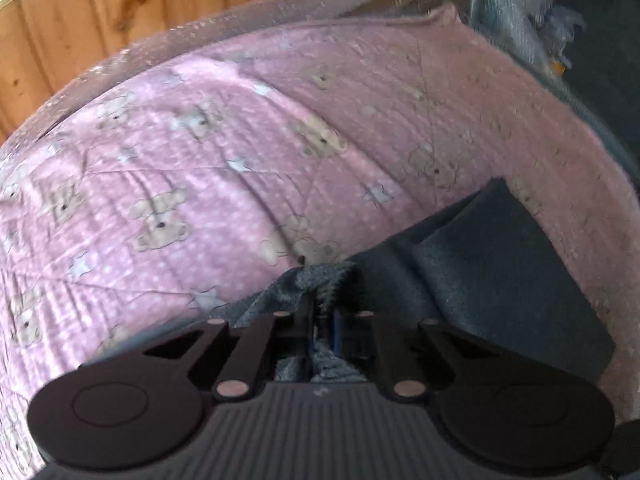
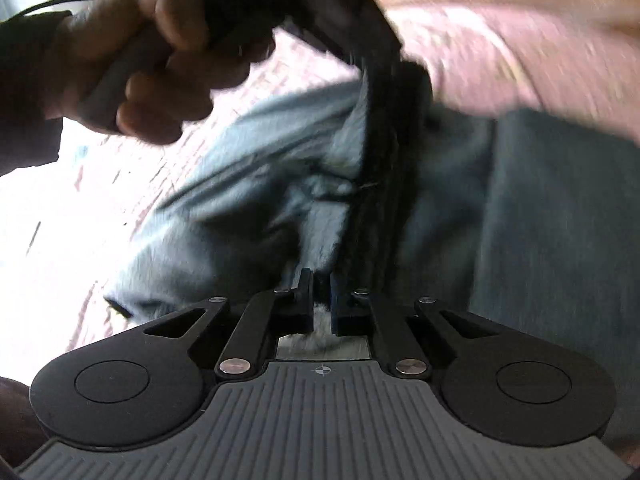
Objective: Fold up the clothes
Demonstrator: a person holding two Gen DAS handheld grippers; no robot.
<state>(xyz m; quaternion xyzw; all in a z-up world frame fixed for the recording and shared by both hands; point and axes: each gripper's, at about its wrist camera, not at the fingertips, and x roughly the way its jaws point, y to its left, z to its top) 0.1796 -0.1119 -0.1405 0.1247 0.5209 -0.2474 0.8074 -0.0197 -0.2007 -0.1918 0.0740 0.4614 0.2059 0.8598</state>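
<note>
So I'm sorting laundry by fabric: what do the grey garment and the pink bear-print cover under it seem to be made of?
Grey garment: looks like soft fleece or terry with a matte finish; fuzzy fibres show at the edge pinched in the left gripper. The exact fibre is unclear.
Pink cover: likely a quilted cotton-type fabric, matte, with stitched lines and a printed pattern. Blur leaves this open.

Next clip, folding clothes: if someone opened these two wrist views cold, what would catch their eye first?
Probably the pink teddy-bear blanket filling the left wrist view, with a dark grey garment lying on it at lower right. The left gripper is pinched shut on a fuzzy edge of that garment. In the right wrist view, the right gripper also clamps grey cloth, and a hand gripping the other tool looms at upper left.
</note>
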